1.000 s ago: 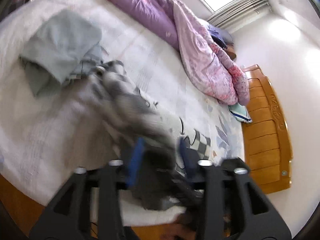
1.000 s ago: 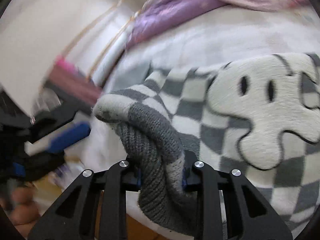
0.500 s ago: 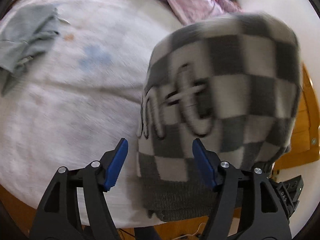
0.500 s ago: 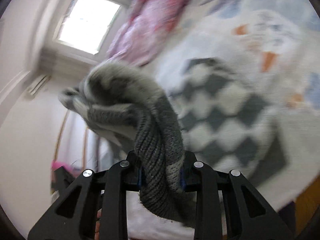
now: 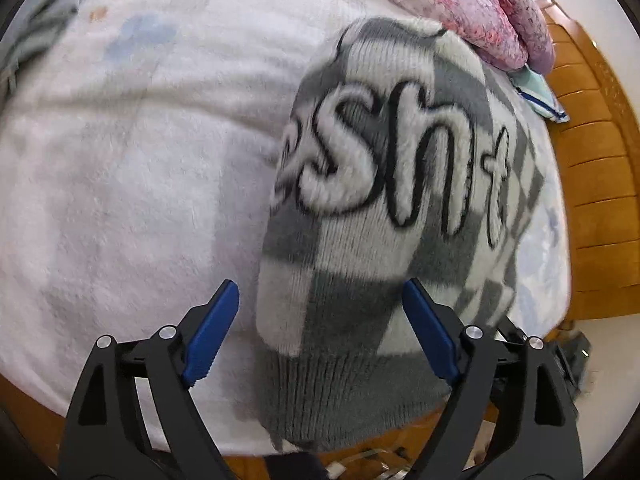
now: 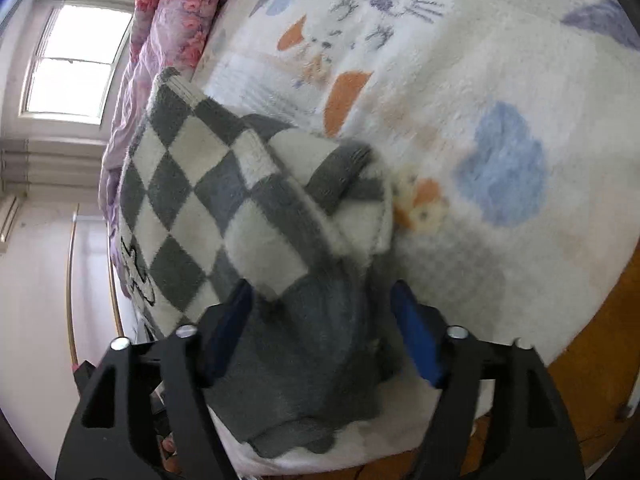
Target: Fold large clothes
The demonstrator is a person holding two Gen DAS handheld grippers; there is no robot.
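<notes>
Both grippers spread wide, gripping nothing: left gripper [image 5: 320, 312] with blue pads [image 5: 210, 330] apart above the ribbed hem of the grey-and-white checkered sweater [image 5: 396, 208], right gripper [image 6: 322, 326] likewise parted around a bunched grey fold of that sweater [image 6: 224, 208]. Sweater lying near the edge of the white fleece blanket [image 5: 120, 168] on the bed, fuzzy white lettering facing up. Pink floral quilt [image 5: 472, 4] heaped beyond it, wooden bed frame [image 5: 596, 168] off to the side
</notes>
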